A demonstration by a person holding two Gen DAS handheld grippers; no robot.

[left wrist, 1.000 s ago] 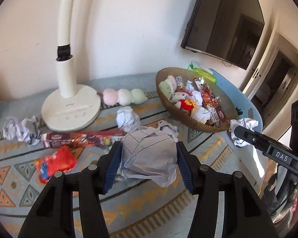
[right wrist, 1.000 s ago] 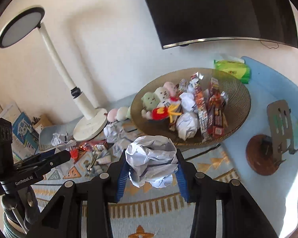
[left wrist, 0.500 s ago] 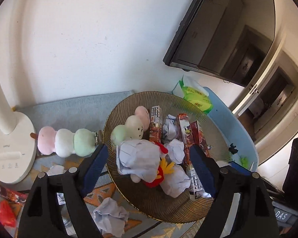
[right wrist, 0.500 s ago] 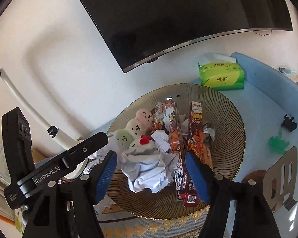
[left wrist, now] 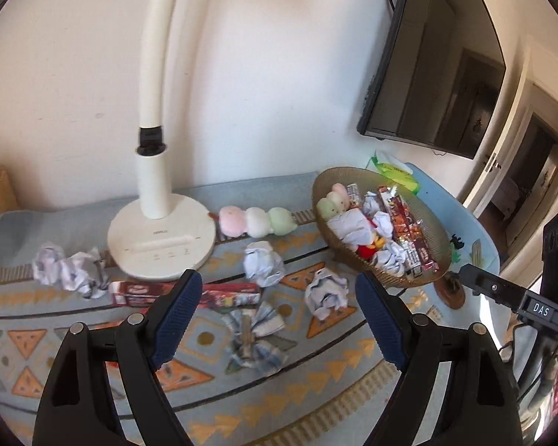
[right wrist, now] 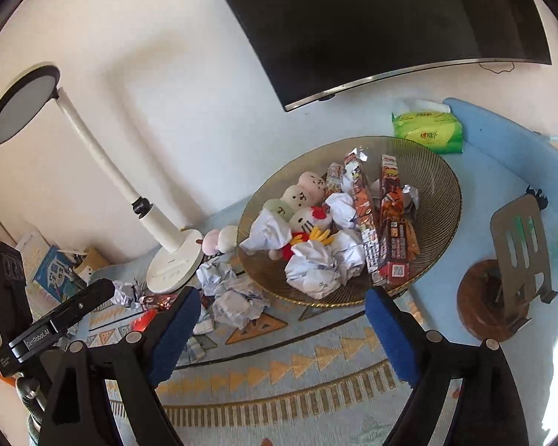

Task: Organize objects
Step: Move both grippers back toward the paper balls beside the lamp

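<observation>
Both tools are seen empty: the left gripper (left wrist: 275, 319) is spread wide with nothing between its blue pads, and the right gripper (right wrist: 282, 327) is likewise spread wide and bare. The step in hand is judged to be the gap between loads, with a fresh pick to be chosen.

The bowl (left wrist: 433, 223) (wicker-brown, at about two o'clock in the left wrist view) is already heaped with paper balls, snack bars and small plush toys. On the patterned cloth (left wrist: 334, 368), loose items are left: a crumpled paper ball (left wrist: 263, 264) at twelve o'clock just beyond the left gripper, a second paper wad (left wrist: 325, 291) at one o'clock, a snack bar (left wrist: 184, 293) lying flat at eleven o'clock, a paper cluster (left wrist: 69, 269) at ten o'clock beside the lamp base (left wrist: 162, 241), and a three-ball plush skewer (left wrist: 256, 220) beyond.

For the next move, a descent over the nearest paper ball is called for, the jaws straddling it before being closed gently, since paper is easily squeezed out sideways.
</observation>
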